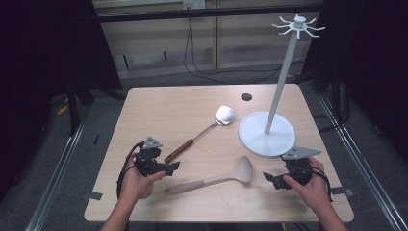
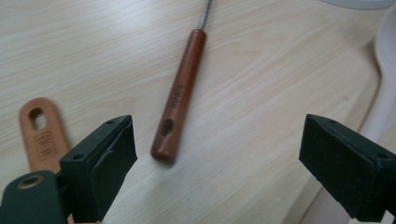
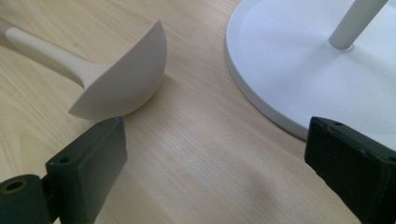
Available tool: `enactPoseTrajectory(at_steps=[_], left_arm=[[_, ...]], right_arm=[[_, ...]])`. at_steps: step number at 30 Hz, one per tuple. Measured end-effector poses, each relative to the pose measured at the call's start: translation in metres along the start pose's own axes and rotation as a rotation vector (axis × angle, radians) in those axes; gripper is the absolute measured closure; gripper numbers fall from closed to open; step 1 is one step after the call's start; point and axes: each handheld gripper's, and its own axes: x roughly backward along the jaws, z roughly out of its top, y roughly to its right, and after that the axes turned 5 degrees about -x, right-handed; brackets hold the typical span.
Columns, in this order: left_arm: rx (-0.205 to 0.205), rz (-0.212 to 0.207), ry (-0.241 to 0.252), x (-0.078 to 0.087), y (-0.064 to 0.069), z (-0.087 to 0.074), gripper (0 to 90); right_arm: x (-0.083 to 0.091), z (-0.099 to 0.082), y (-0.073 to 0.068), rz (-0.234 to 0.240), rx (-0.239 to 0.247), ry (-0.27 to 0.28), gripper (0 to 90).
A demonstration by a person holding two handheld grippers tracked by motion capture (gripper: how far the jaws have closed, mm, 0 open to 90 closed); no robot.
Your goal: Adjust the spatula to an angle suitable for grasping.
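High view has both hand-held grippers, left (image 1: 174,166) and right (image 1: 267,177), jaws apart and empty, flanking the ladle (image 1: 219,177) and spatula (image 1: 202,132), likely readying a pickup for the rack (image 1: 279,91).

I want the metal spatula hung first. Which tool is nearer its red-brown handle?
Left. The left tool sits just below-left of the spatula handle, jaws open, facing it. The right tool is across the table, by the ladle bowl and the stand's base.

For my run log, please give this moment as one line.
left tongs: open, empty | right tongs: open, empty | spatula, ladle: flat on table | stand: hooks bare
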Motion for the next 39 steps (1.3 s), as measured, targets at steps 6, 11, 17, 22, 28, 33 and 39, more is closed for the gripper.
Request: enactPoseTrajectory(at_steps=[6, 11, 17, 22, 28, 33, 39], left_arm=[[-0.01, -0.012, -0.005, 0.0, 0.003, 0.0, 12.1], [-0.01, -0.009, 0.001, -0.002, -0.001, -0.002, 14.5], [-0.055, -0.004, -0.008, -0.006, -0.014, 0.0, 22.9], [-0.099, -0.012, -0.002, -0.012, -0.015, 0.012, 37.1], [-0.155, -0.009, -0.009, -0.035, -0.013, 0.028, 52.7], [-0.145, -0.02, -0.002, -0.057, -0.016, 0.041, 58.2], [-0.151, -0.022, -0.01, -0.079, -0.016, 0.062, 62.1]], right_arm=[[0.004, 0.0, 0.003, -0.009, -0.024, 0.02, 5.6], [0.004, -0.001, 0.005, -0.005, -0.037, 0.019, 5.6], [0.001, 0.0, 0.007, -0.013, -0.051, 0.022, 5.6], [0.007, -0.008, 0.005, -0.022, -0.041, -0.001, 5.7], [0.026, -0.023, 0.007, -0.039, -0.083, 0.018, 5.6], [0.036, -0.034, 0.009, -0.054, -0.097, 0.013, 5.6], [0.044, -0.042, 0.01, -0.076, -0.124, 0.012, 5.6]])
